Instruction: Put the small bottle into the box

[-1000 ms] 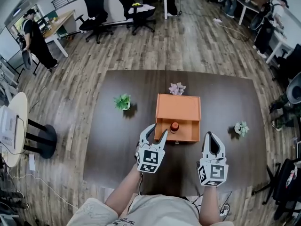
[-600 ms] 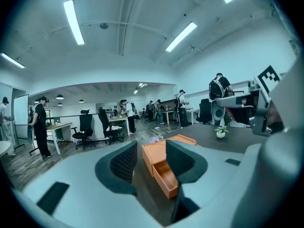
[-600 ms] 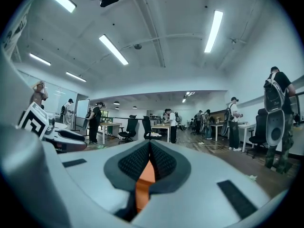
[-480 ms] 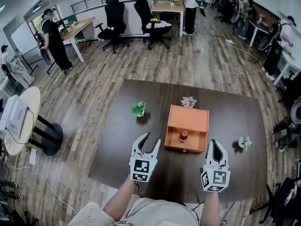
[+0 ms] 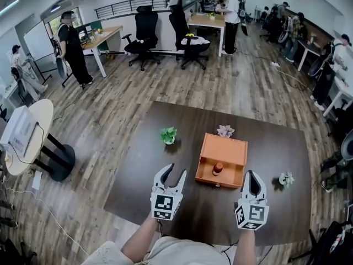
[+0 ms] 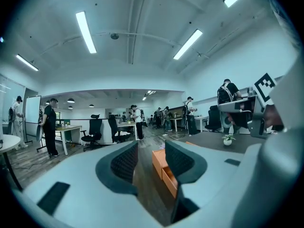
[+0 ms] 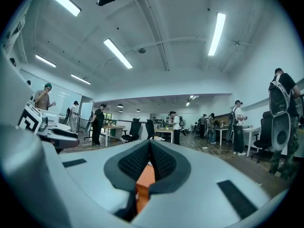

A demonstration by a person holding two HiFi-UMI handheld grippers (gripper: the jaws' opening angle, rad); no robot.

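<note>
Dark surface (image 5: 138,170), office behind. Left tool (image 5: 176,170) has backed off to 7 o'clock of the box (image 5: 229,146), jaws apart, just closing slightly, nothing between them. Small bottle (image 5: 218,168) stands inside the box, so placement looks done. Right tool (image 5: 252,175) at 5 o'clock, clenched, empty.

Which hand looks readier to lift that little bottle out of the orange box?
Likely left. The left tool faces the orange box holding the bottle; its jaws, having just closed a little, stand apart and empty. The right tool has its jaws together.
</note>
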